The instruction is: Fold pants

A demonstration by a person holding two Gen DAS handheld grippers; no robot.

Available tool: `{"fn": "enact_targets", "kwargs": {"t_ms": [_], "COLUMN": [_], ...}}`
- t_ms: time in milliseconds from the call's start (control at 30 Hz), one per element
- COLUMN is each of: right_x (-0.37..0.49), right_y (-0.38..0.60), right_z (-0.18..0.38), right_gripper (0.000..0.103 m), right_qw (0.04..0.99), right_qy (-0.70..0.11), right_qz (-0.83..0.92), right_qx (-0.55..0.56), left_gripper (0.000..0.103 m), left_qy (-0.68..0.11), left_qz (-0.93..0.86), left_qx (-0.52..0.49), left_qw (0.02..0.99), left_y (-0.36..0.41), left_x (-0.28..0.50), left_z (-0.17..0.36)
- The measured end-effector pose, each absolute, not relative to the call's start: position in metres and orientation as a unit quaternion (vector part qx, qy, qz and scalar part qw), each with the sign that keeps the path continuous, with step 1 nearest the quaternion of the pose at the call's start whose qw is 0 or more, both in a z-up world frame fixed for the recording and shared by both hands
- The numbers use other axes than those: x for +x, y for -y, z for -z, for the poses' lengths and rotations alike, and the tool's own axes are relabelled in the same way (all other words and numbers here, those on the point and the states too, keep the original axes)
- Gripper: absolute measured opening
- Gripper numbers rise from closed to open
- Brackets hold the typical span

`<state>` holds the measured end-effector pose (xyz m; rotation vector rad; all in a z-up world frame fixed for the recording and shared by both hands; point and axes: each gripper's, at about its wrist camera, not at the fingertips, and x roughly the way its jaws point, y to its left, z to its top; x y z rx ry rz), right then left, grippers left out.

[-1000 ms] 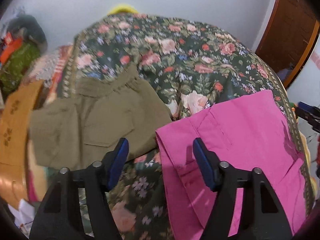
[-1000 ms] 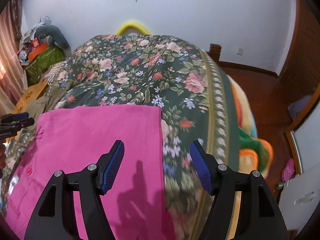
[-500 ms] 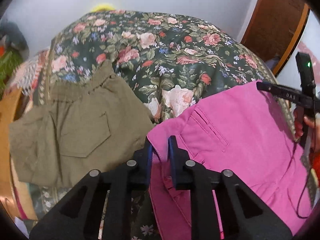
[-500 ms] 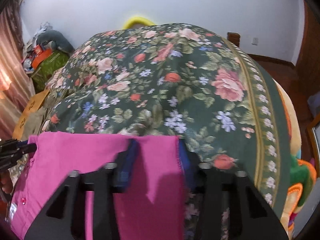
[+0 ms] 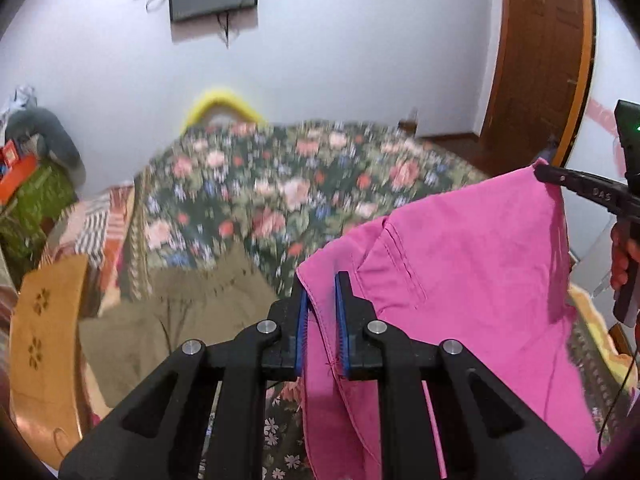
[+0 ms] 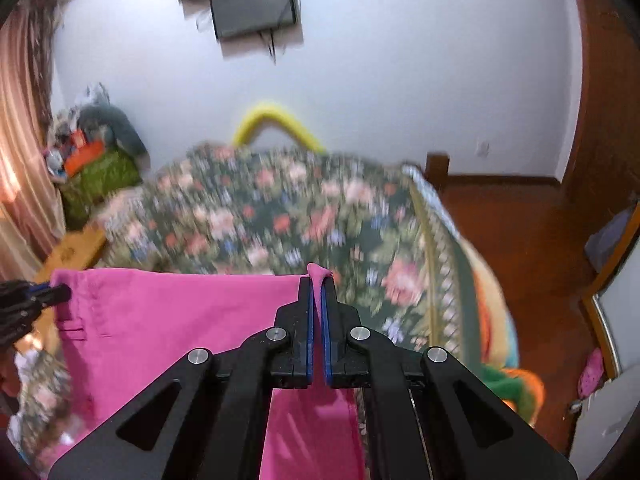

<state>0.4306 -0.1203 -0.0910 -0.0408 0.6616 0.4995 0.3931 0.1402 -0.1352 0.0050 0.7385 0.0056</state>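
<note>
Taking the floral bedspread (image 5: 280,196) as our landmark and going left to right, we see at its left edge a green bundle (image 5: 28,208) with a grey soft thing (image 5: 48,140) on top, then an orange cloth with flower prints (image 5: 44,344) hanging at the near left corner. On the bedspread's near left part lie the olive shorts (image 5: 180,320), flat and blurred. Just right of them our left gripper (image 5: 321,320) has its blue fingers (image 5: 303,328) clenched on one top corner of the pink pants (image 5: 460,280), the fabric pinched between the pads. The pants hang above the near right part of the bedspread, stretched between our two grippers, with a welt pocket seam showing on the upper panel. At the right end of that raised edge our right gripper (image 6: 318,316) grasps the other corner; its fingers (image 6: 328,320) have just been closing and now pinch a small tuft of pink cloth that pokes out beyond their tips. In the left wrist view the same gripper reaches in from the right, with part of a hand (image 5: 624,256) on its handle. Beyond the bedspread's far edge a yellow curved piece (image 6: 280,120) stands against the white wall, with a dark screen (image 6: 252,8) above it, and right of the bedspread lies a brown floor (image 6: 520,232).
</note>
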Motion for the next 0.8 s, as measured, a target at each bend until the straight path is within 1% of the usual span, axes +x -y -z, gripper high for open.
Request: {"fn": "enact_targets", "kwargs": {"t_ms": [133,300,533,800], "right_x": [0.397,0.345,0.284,0.234], "right_y": [0.130,0.142,0.154,0.169], "right_z": [0.061,0.055,0.077,0.124], "right_gripper": [0.003,0.003,0.003,0.003], "right_qw": [0.920,0.916,0.903,0.882], "right_qy": [-0.296,-0.290,-0.311,-0.364], "right_qz": [-0.256,-0.276,-0.293,-0.296], "right_qx": [-0.028,-0.037,-0.040,-0.039], "left_gripper": [0.014,0.014,0.014,0.014], "left_qy": [-0.351,-0.355,-0.363,-0.413], "left_qz": [0.004,0.004,0.005,0.014], "left_qx": [0.013,0.029,0.041,0.074], "left_qw": [0.936,0.934,0.931,0.908], "left_y": [-0.133,-0.122,-0.105,-0.087], "left_x": [0.371,0.334,0.276,0.220], "left_z": [0.118,0.117,0.132,0.179]}}
